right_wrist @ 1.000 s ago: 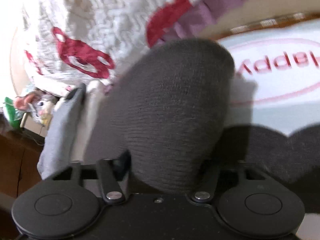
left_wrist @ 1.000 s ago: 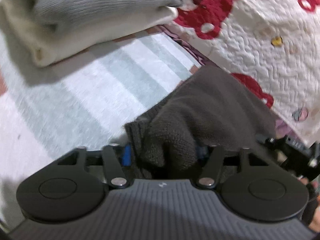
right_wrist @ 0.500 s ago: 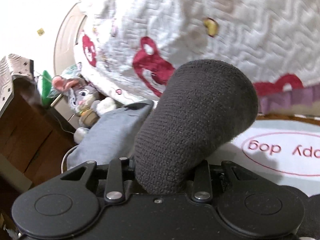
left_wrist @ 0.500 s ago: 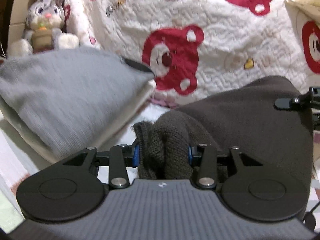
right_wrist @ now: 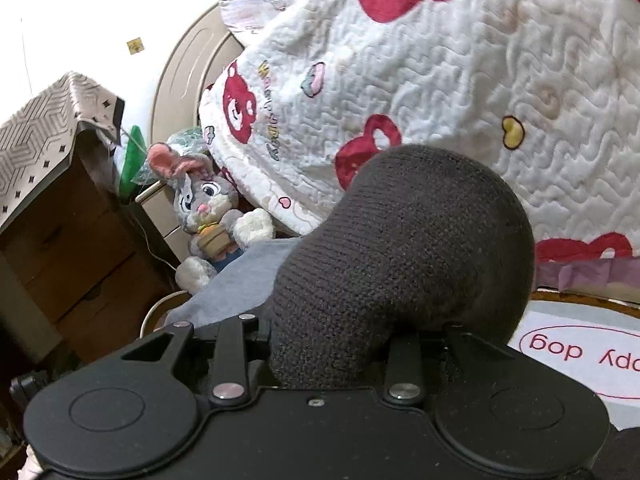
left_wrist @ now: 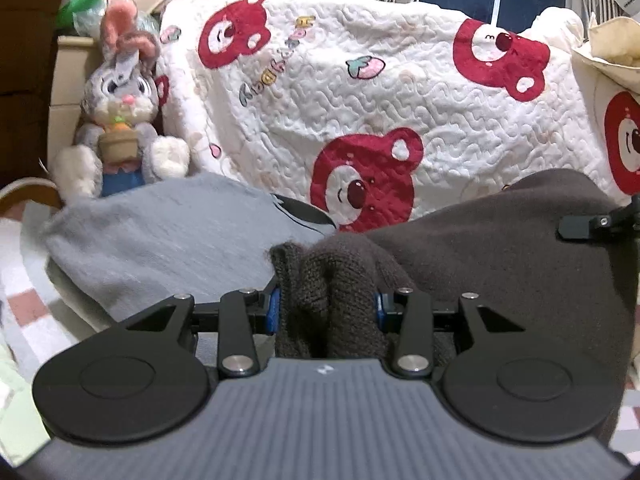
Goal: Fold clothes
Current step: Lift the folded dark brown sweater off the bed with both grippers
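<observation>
The left gripper [left_wrist: 326, 312] is clenched on a bunched edge of the dark knit [left_wrist: 500, 256]; the right gripper [right_wrist: 332, 344] grasps another part of the same knit [right_wrist: 404, 248], which bulges out over its jaws. The knit hangs stretched between them. Just beyond lies a folded grey garment [left_wrist: 168, 232], with a plush rabbit [left_wrist: 120, 120] at its far edge and a bear quilt [left_wrist: 360, 92] behind.

A plush rabbit [left_wrist: 120, 120] sits beside a white quilt [left_wrist: 380, 100] printed with red bears.
</observation>
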Demonstrator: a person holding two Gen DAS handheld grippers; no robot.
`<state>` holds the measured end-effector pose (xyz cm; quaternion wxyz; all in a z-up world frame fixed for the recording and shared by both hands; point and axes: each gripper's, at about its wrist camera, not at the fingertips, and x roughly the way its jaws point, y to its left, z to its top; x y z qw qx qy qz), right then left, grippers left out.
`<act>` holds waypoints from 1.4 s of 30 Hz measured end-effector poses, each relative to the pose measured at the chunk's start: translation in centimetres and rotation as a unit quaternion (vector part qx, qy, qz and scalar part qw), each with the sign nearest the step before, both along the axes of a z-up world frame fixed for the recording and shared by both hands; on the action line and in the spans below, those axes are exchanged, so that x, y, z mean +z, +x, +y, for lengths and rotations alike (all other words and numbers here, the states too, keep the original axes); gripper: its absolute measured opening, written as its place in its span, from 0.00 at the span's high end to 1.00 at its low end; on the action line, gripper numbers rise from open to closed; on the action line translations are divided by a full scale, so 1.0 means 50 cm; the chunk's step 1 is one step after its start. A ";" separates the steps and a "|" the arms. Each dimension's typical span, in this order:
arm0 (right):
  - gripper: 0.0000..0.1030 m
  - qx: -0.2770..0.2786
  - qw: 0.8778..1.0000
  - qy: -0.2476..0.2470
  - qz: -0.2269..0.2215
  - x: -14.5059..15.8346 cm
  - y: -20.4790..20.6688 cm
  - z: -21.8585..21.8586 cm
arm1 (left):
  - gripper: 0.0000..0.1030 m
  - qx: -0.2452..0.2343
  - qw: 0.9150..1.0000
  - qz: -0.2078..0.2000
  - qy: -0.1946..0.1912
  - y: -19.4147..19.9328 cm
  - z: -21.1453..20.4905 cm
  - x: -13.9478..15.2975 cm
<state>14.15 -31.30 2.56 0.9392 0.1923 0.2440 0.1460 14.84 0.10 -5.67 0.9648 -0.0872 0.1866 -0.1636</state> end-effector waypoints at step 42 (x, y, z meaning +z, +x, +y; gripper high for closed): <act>0.61 0.172 0.975 0.120 -0.067 -0.056 0.555 0.191 | 0.65 0.129 0.989 0.072 0.020 0.394 0.270 0.107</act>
